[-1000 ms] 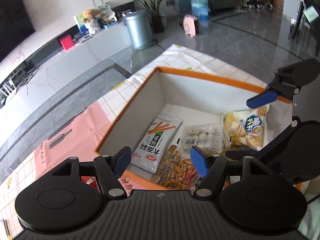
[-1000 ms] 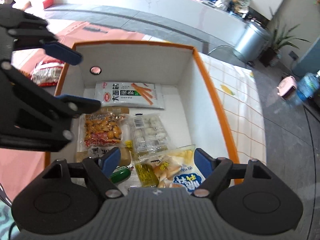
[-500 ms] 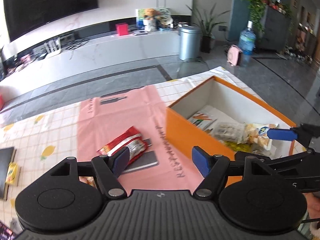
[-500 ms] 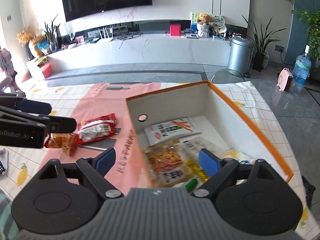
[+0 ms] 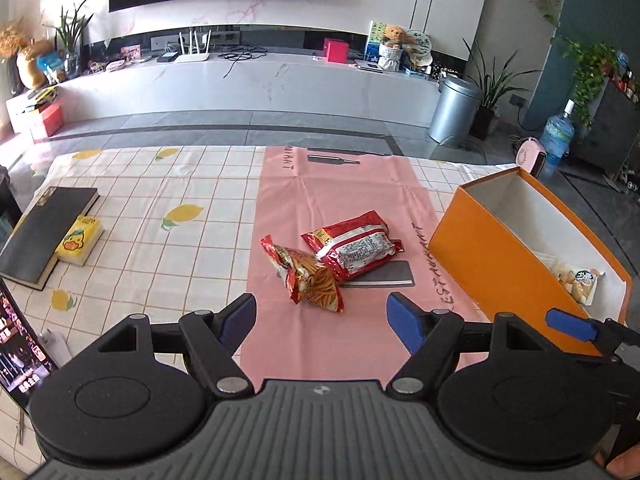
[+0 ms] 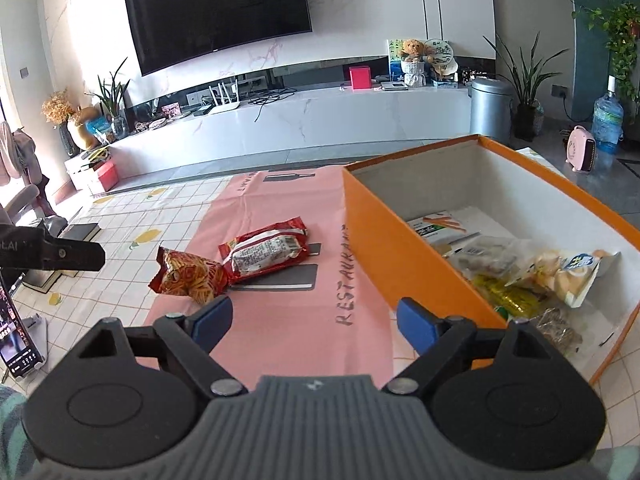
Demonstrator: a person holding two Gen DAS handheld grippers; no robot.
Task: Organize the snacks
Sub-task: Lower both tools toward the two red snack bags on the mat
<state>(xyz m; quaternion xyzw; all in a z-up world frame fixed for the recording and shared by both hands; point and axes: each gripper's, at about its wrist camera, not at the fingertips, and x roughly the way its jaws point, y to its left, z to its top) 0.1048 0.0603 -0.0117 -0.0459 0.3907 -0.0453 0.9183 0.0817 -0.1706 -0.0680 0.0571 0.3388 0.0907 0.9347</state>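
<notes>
Two crinkly foil snack packets lie touching on the smooth pink mat (image 5: 344, 184) of the counter: a red one of stick snacks (image 5: 308, 276) and a red-and-silver pillow pack (image 5: 354, 246). Beside them stands the orange cardboard box (image 6: 404, 252), white inside, holding glossy bags. The left tongs (image 5: 321, 318) are opening, empty; the right tongs (image 6: 310, 322) stand wide, empty.

Storage box (image 5: 508, 256): orange outside, white inside. Just left of box, pink mat (image 5: 340, 200) with dark lettering and bottle print. On mat, two red snack packets (image 5: 352, 246), (image 5: 310, 276). Beyond mat, tablecloth (image 5: 160, 196): white, orange grid, yellow lemons. Claw pads (image 5: 404, 322) blue.
</notes>
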